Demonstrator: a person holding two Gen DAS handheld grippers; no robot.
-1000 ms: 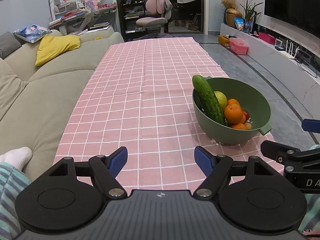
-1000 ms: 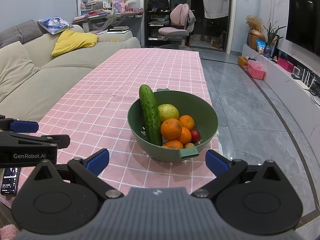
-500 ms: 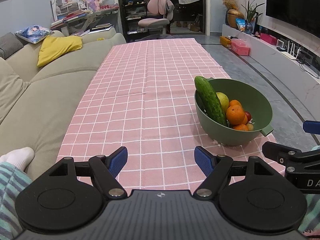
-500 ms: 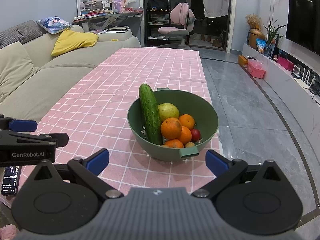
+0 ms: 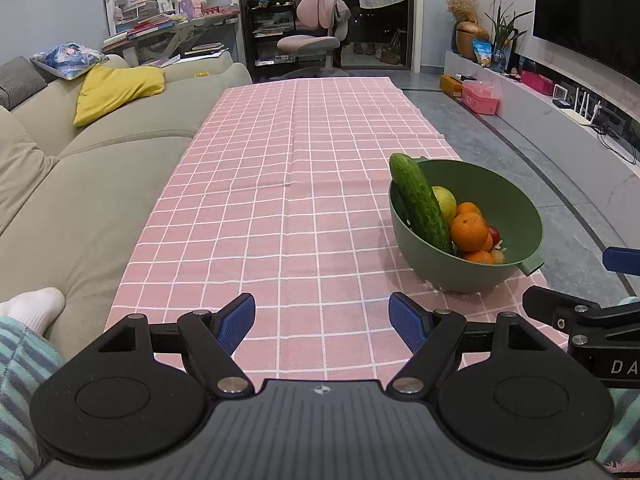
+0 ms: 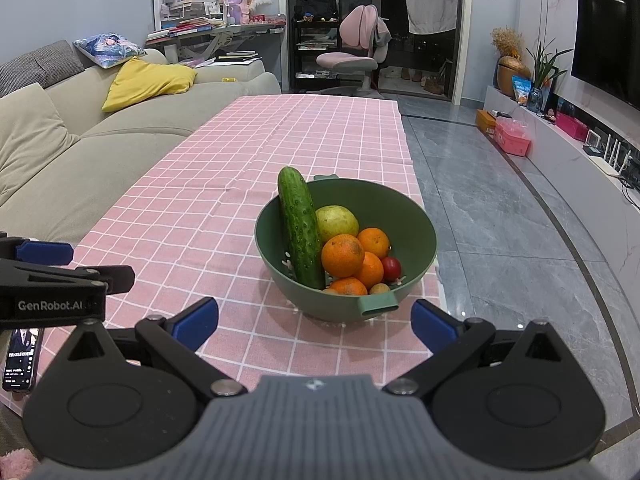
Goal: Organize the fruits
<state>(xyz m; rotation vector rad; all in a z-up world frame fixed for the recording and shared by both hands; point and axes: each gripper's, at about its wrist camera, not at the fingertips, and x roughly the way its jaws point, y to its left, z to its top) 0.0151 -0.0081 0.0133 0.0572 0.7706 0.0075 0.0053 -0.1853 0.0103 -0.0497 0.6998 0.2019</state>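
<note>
Right wrist view puts the green bowl (image 6: 416, 216) just ahead of the right hand-held gripper (image 6: 314, 318), whose blue fingers are spread wide and carry nothing; the left hand-held gripper (image 5: 322, 322) is likewise spread and empty, hovering over bare pink cloth with the bowl off to its right. All the produce sits in that bowl: a cucumber (image 6: 301, 226) leaning upright against the rim, a pale green fruit (image 6: 338, 222) behind it, several oranges (image 6: 343, 255) heaped in the middle, and a small red fruit (image 6: 391, 268) near the front. The bowl stands close to the right edge of the table (image 6: 240, 184), with hard floor beyond, so a sideways nudge during a grasp could likely push it toward that edge. Pulling the cucumber first may unsettle the oranges resting against it, and round fruit released on the cloth could roll off. A phone (image 6: 22, 360) lies at the near left corner, within reach of a careless swing
</note>
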